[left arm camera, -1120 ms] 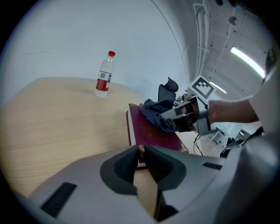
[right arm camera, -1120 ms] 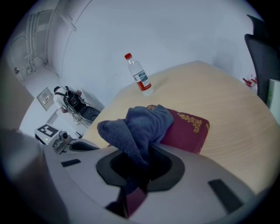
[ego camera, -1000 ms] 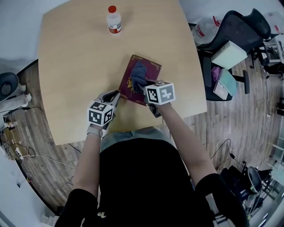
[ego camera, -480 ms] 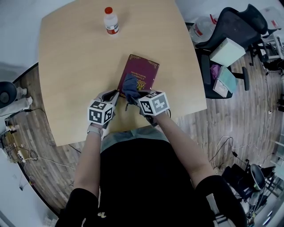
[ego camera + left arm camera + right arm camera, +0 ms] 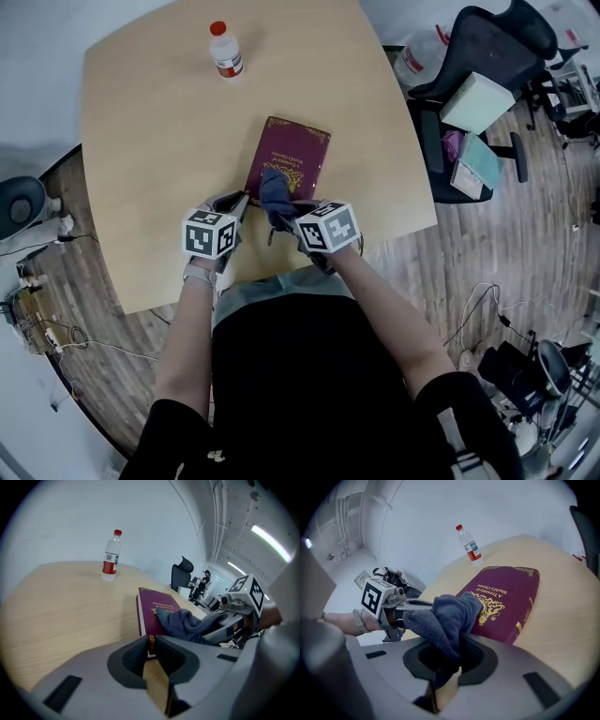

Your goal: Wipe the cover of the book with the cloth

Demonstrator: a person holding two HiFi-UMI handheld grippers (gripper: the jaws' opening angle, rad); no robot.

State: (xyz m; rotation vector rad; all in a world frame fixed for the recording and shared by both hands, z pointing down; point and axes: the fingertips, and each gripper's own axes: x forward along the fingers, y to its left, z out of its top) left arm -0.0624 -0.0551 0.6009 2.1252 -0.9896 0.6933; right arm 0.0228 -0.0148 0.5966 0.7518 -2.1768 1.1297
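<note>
Right gripper (image 5: 283, 214), clamped on the blue cloth (image 5: 273, 190) at the near edge of the maroon book (image 5: 300, 155), mid-wipe; its far half likely comes next.

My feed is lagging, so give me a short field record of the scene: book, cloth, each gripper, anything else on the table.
book: maroon, closed, flat on the table, titled cover up
cloth: dark blue, bunched, resting on the cover's near end
left gripper: shut on the book's near corner
right gripper: shut on the cloth
bottle: upright, far side, apart from the book
</note>
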